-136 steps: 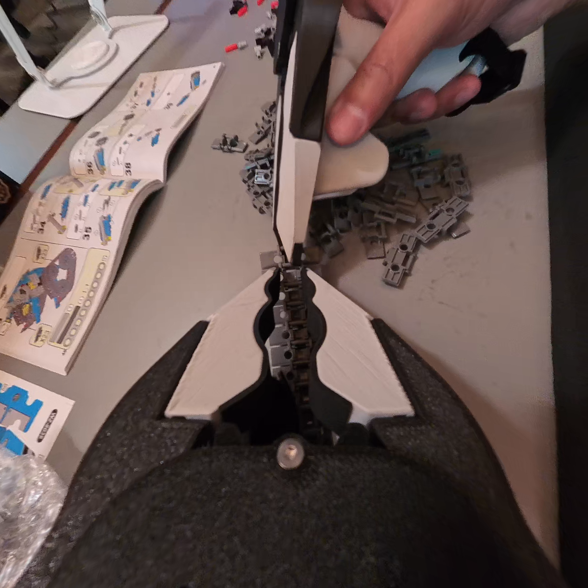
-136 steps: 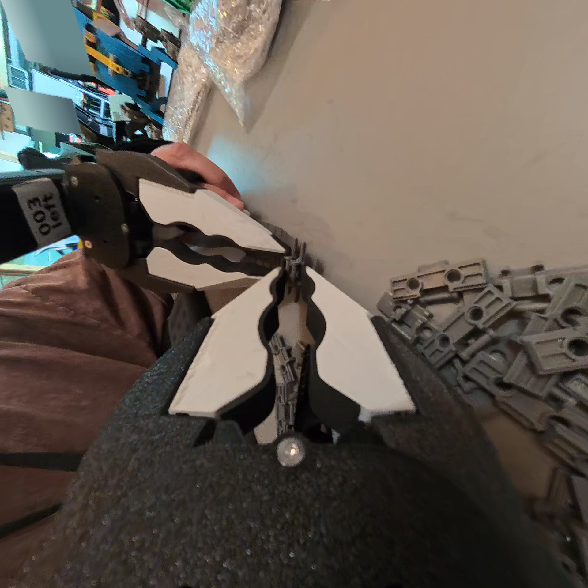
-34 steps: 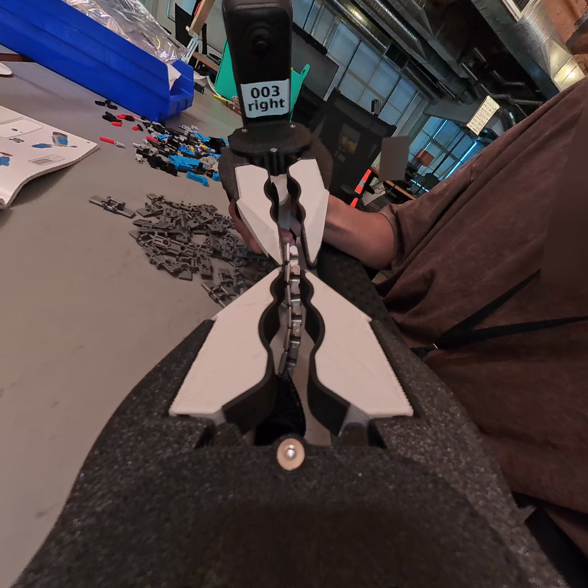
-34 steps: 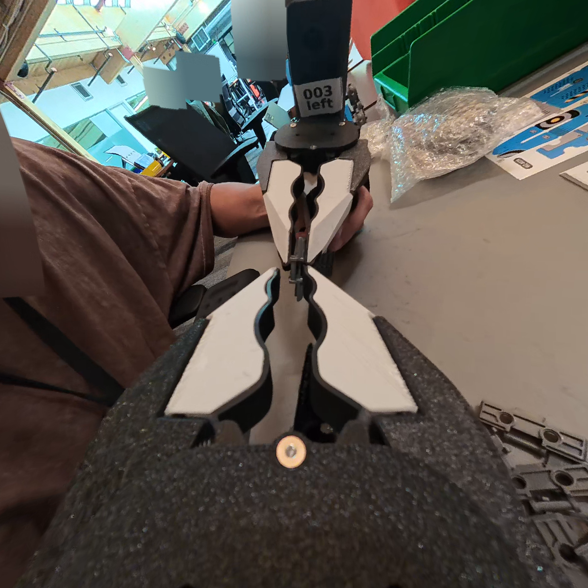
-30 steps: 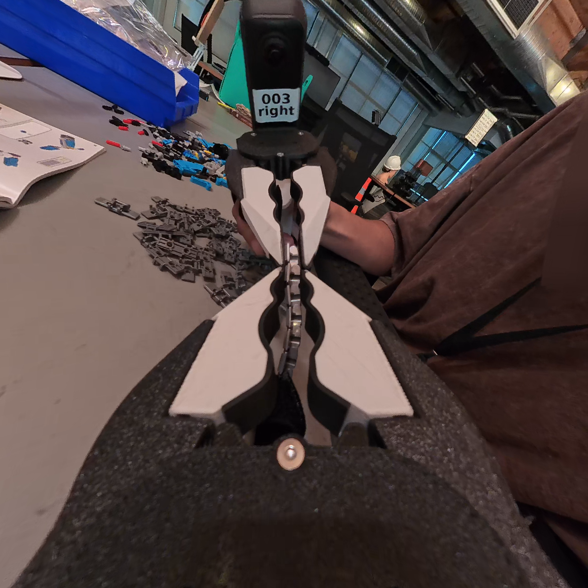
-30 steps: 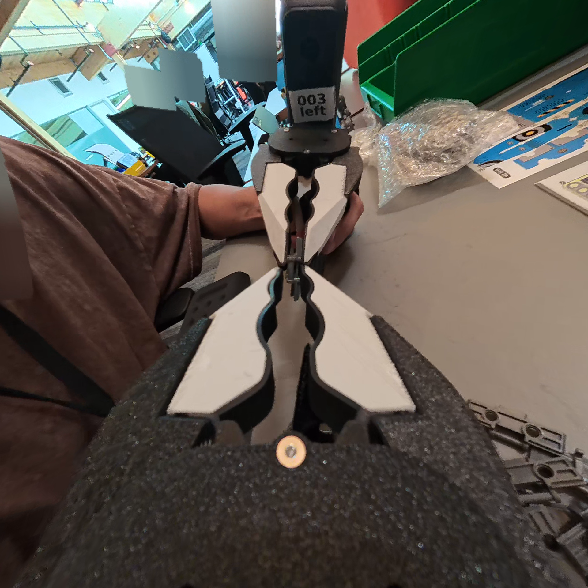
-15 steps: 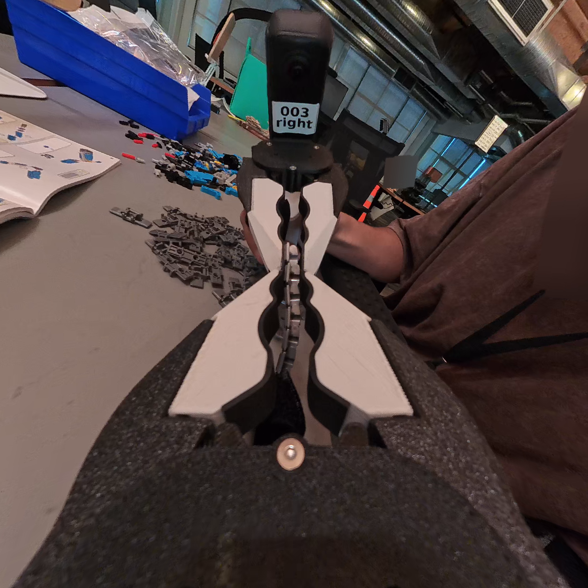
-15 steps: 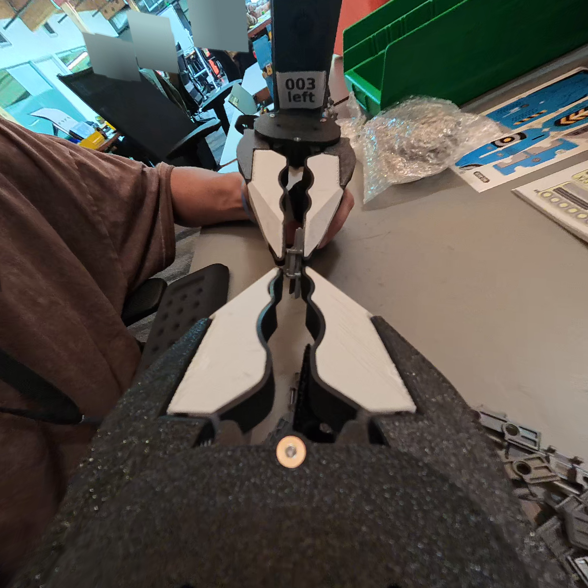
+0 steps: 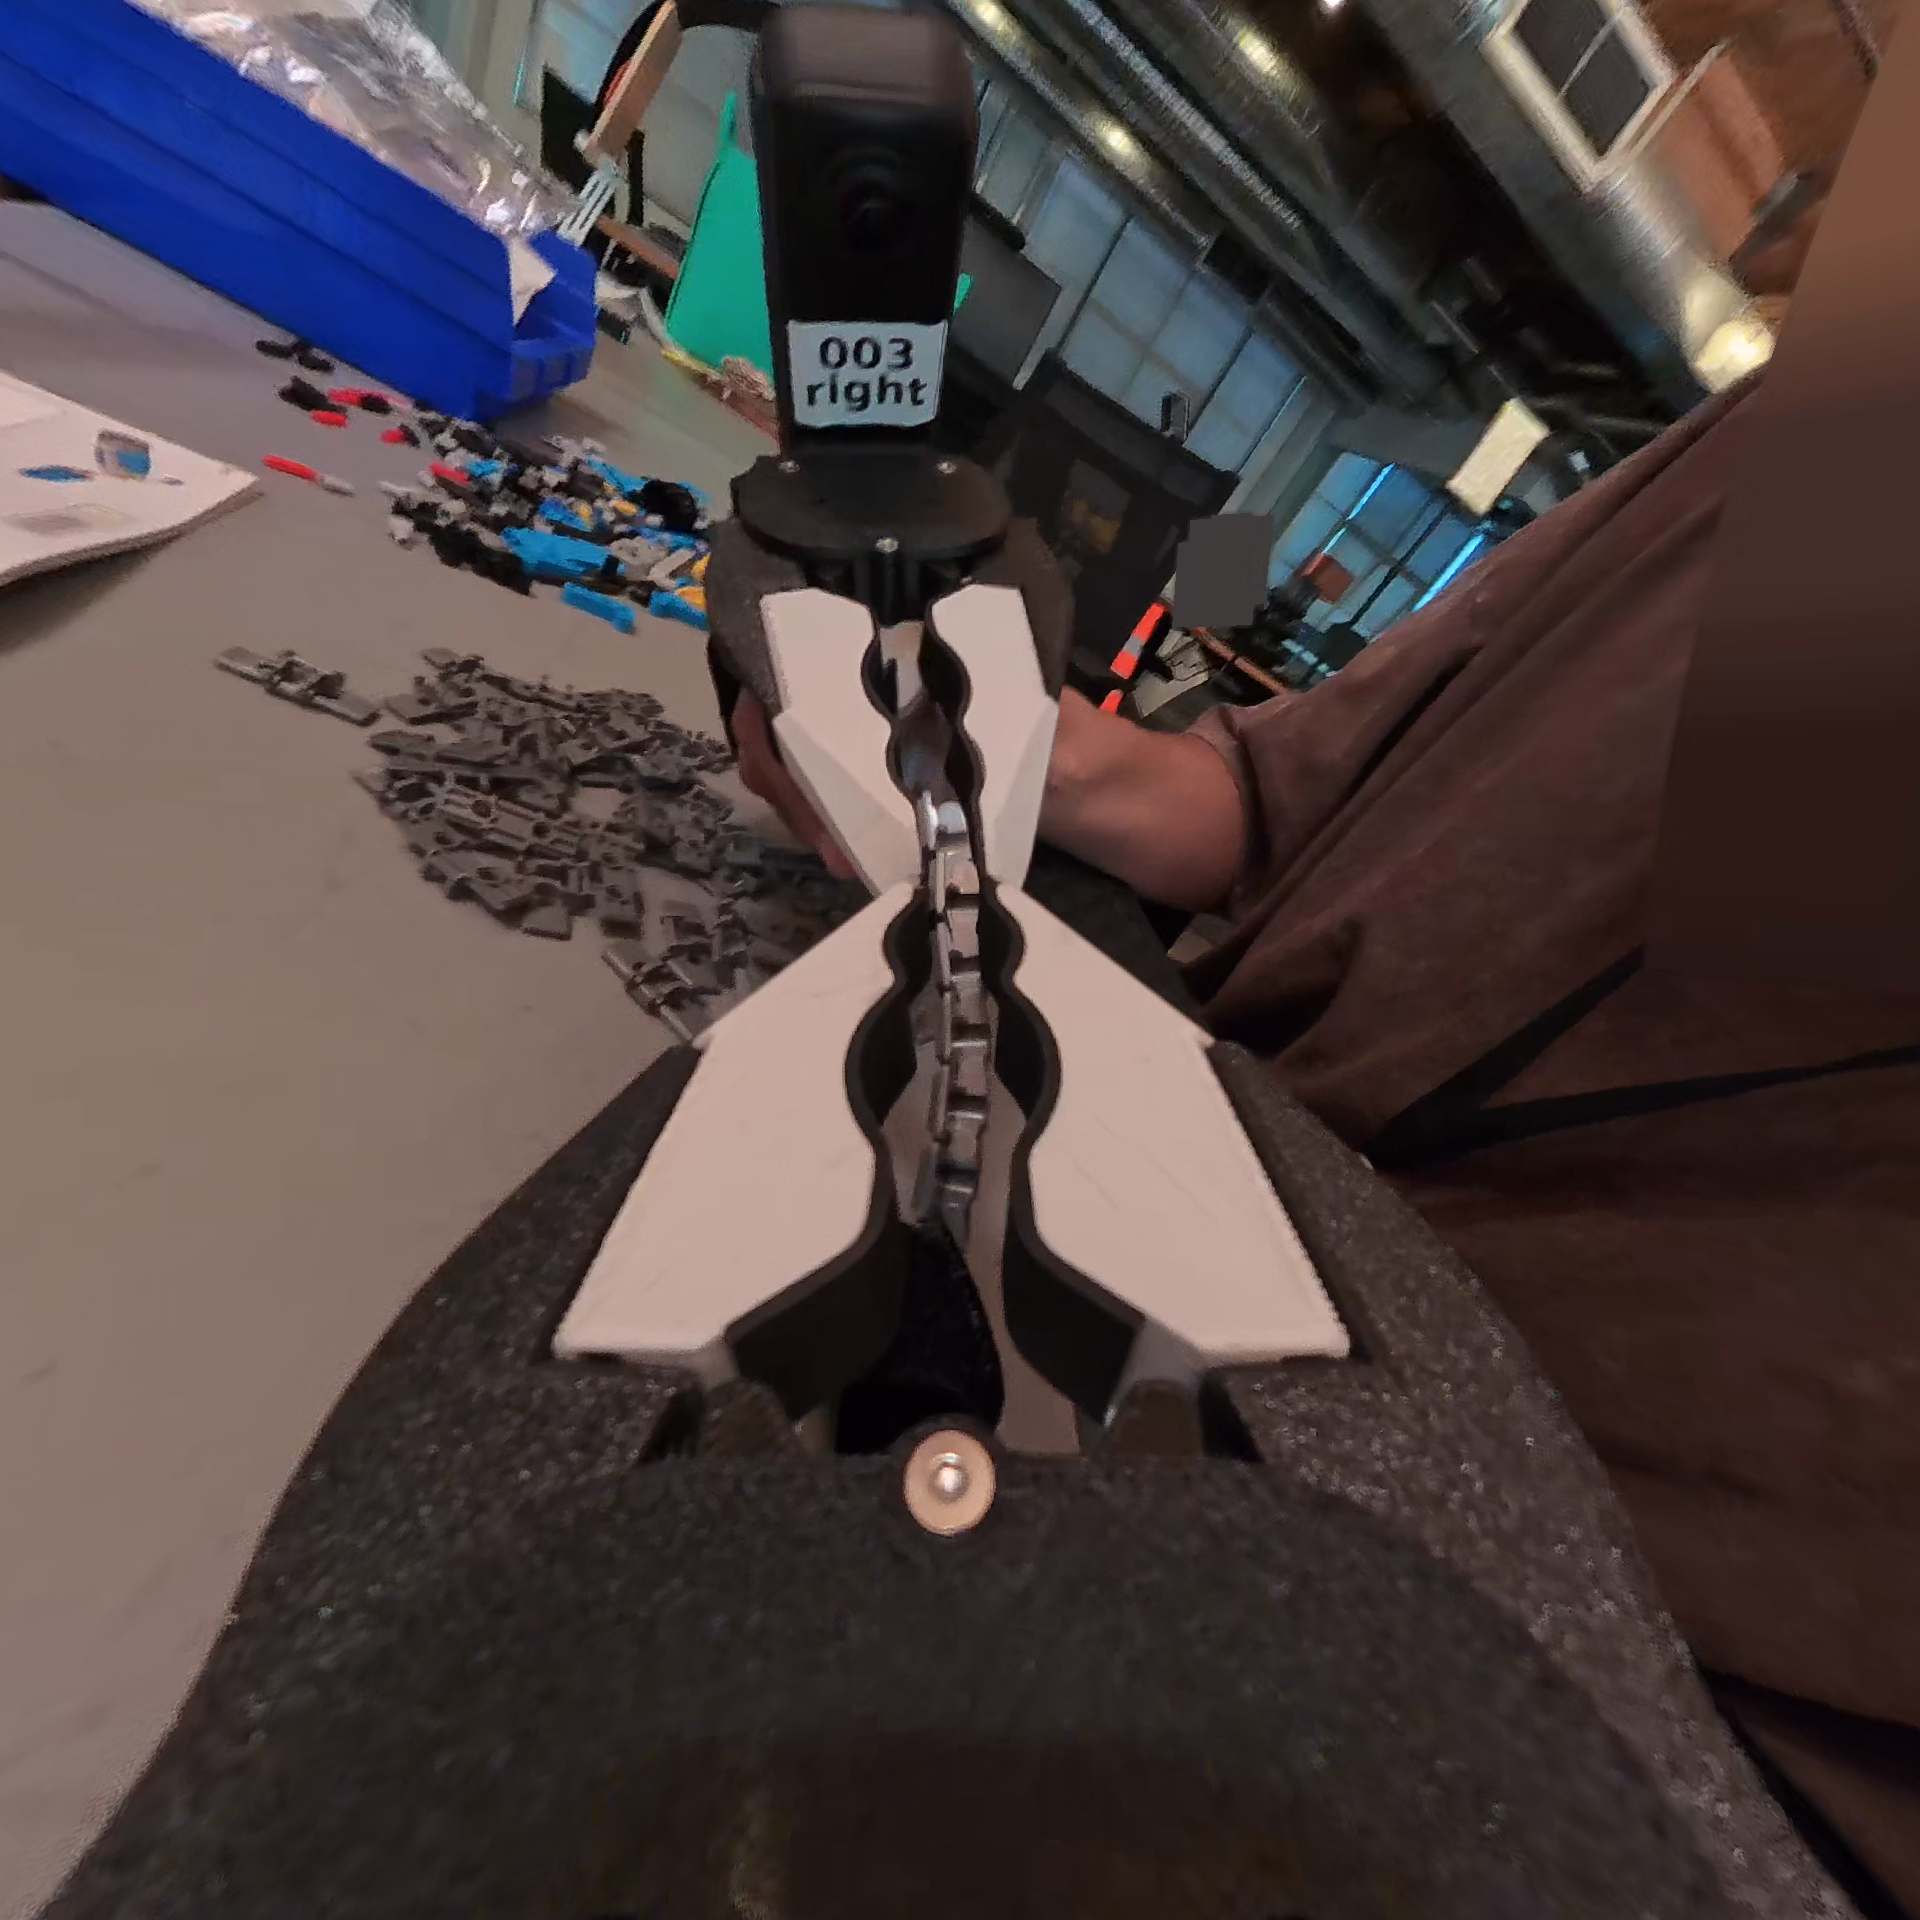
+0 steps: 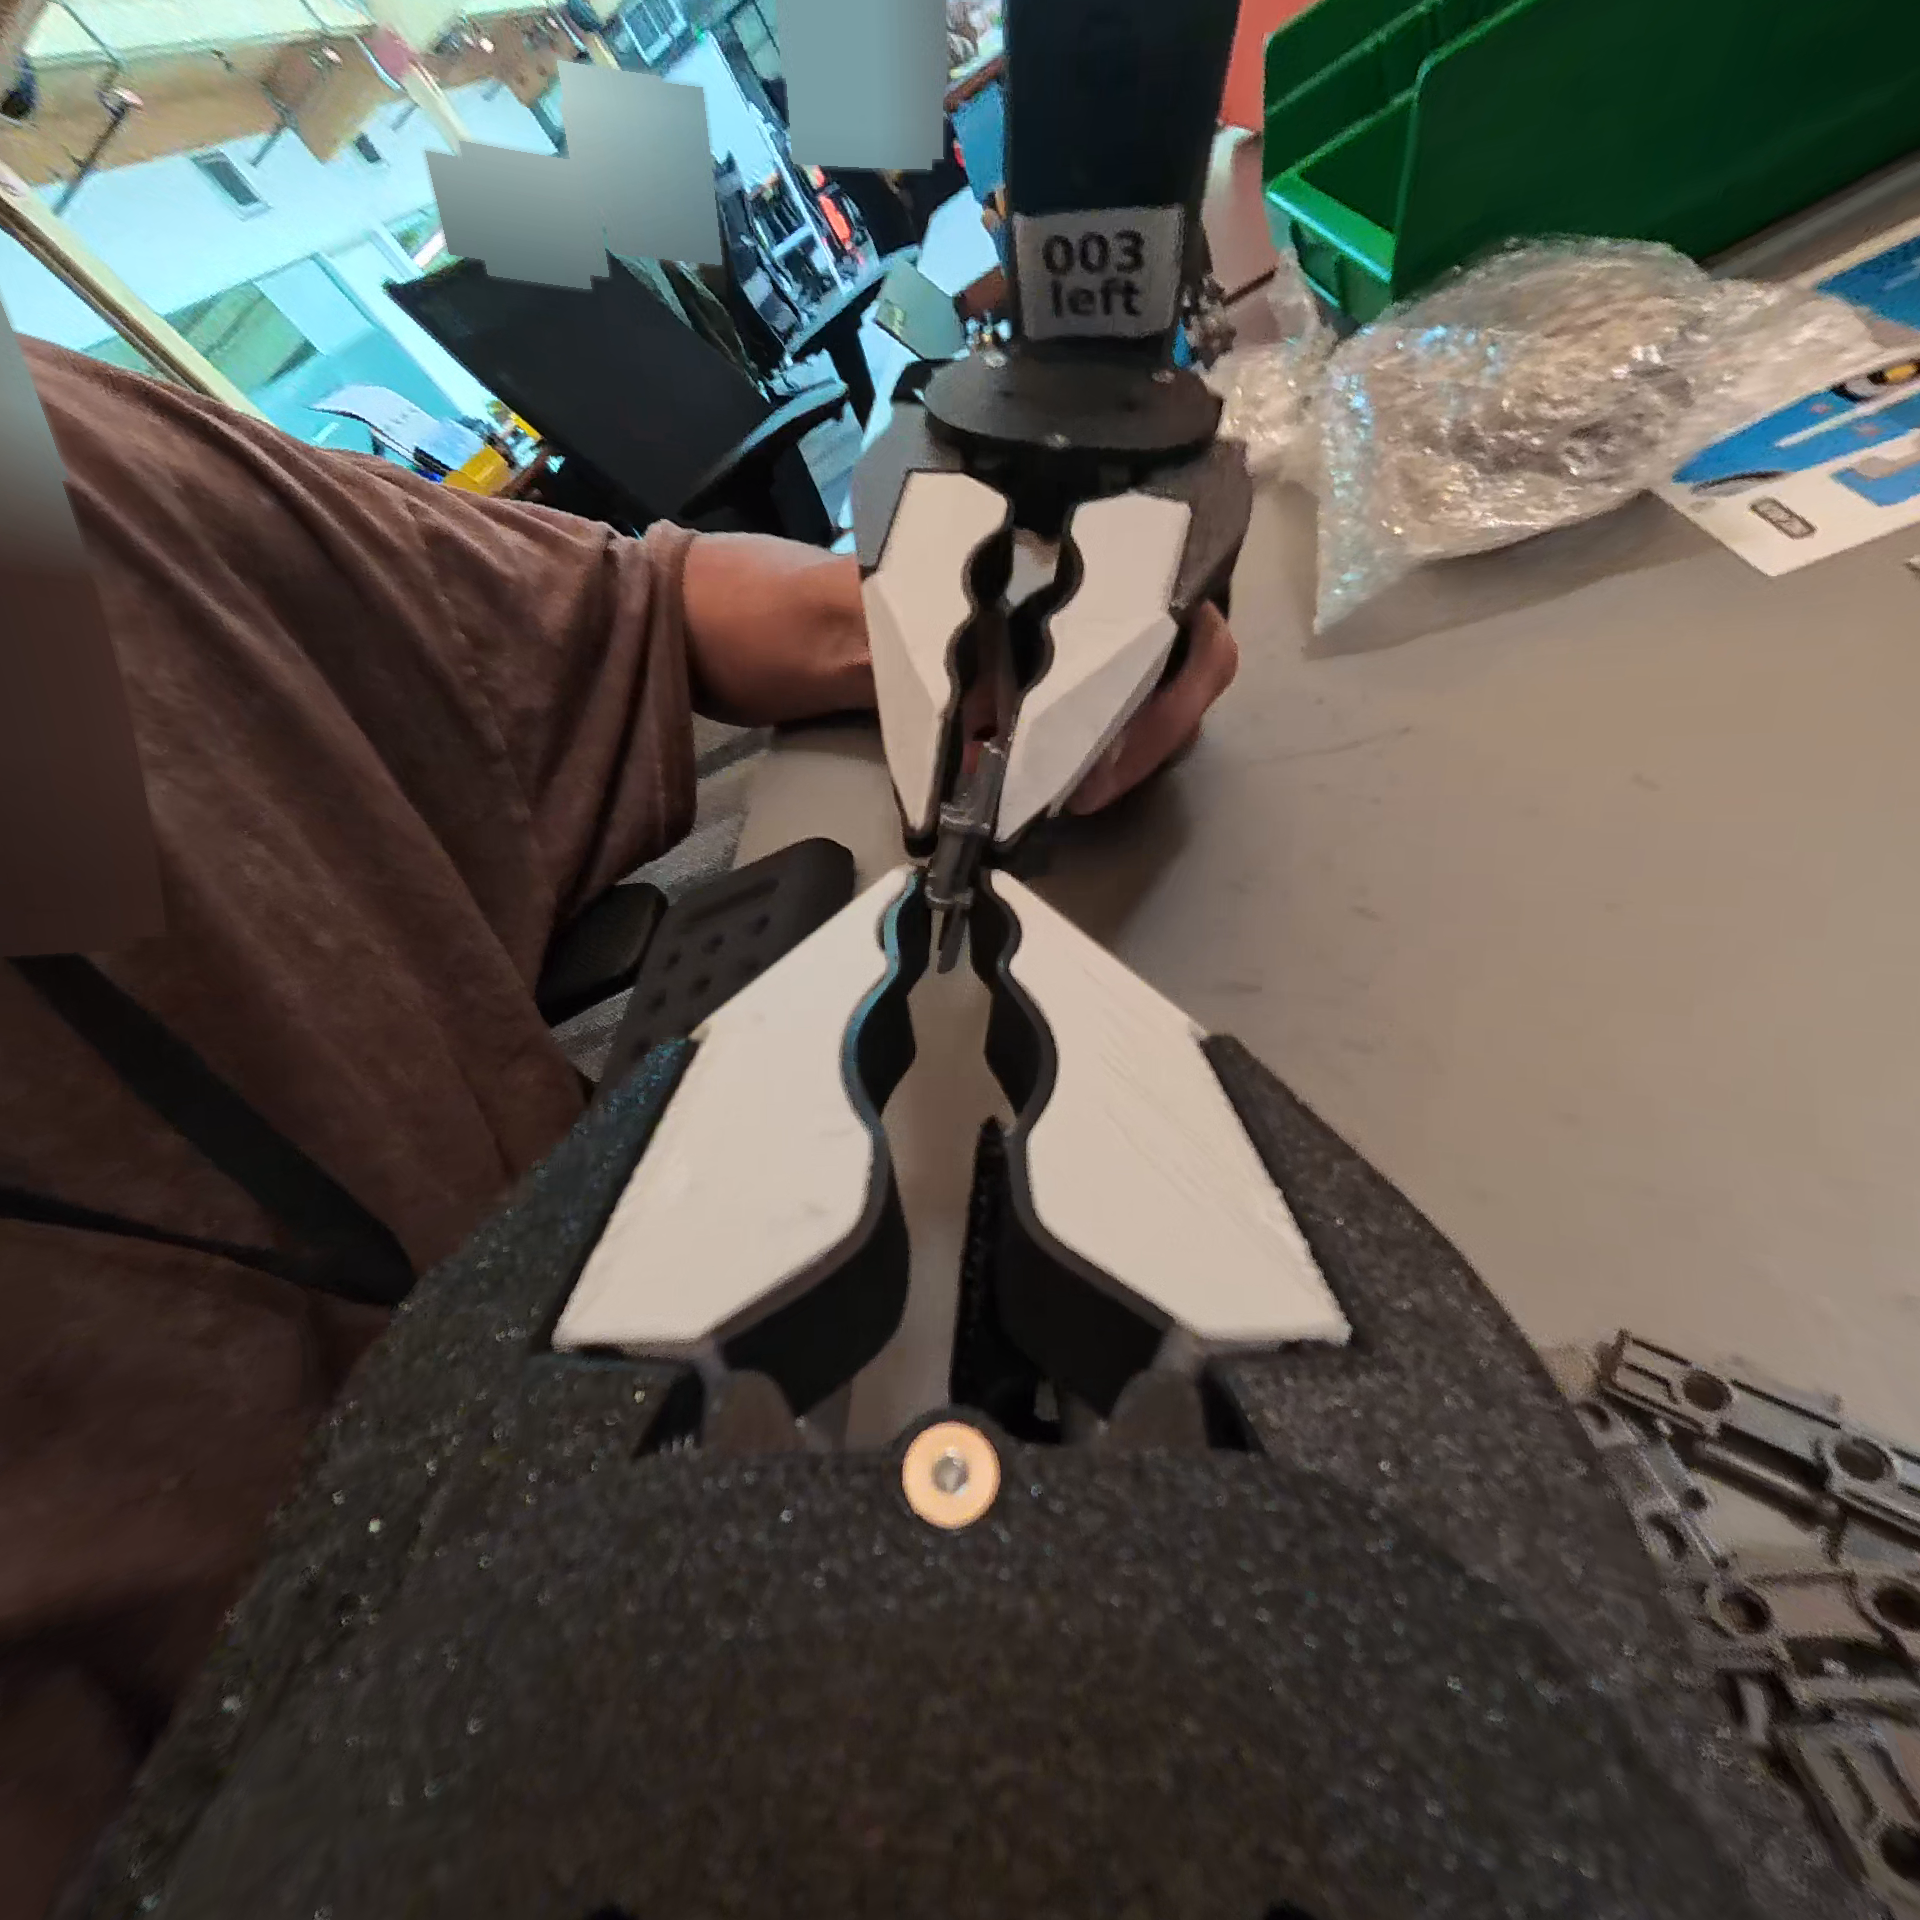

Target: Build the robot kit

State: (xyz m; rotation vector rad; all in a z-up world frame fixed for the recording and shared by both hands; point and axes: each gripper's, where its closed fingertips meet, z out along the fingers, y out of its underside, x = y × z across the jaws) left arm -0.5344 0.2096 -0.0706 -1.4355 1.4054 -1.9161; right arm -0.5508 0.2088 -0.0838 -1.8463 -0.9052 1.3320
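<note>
My left gripper (image 9: 951,902) is shut on a short chain of grey track links (image 9: 958,1081) that runs back between its fingers. My right gripper (image 10: 951,883) is shut on a single grey track link (image 10: 954,902) at its tips. The two grippers face each other tip to tip above the grey table, with the link meeting the chain's front end. The right gripper (image 9: 940,868) shows opposite in the left wrist view, and the left gripper (image 10: 951,844) shows opposite in the right wrist view. A hand holds each one.
A pile of loose grey track links (image 9: 561,769) lies on the table, also seen in the right wrist view (image 10: 1787,1558). Farther off are coloured small parts (image 9: 561,520), a blue bin (image 9: 260,239), a booklet (image 9: 94,488), a green bin (image 10: 1558,135) and a plastic bag (image 10: 1507,405). A person in a brown shirt (image 9: 1558,935) sits close. My left and right fingertips are right by each other.
Both grippers have swung up from pointing down at the table to facing each other level above it. In the last second they stay joined tip to tip and shift only slightly.
</note>
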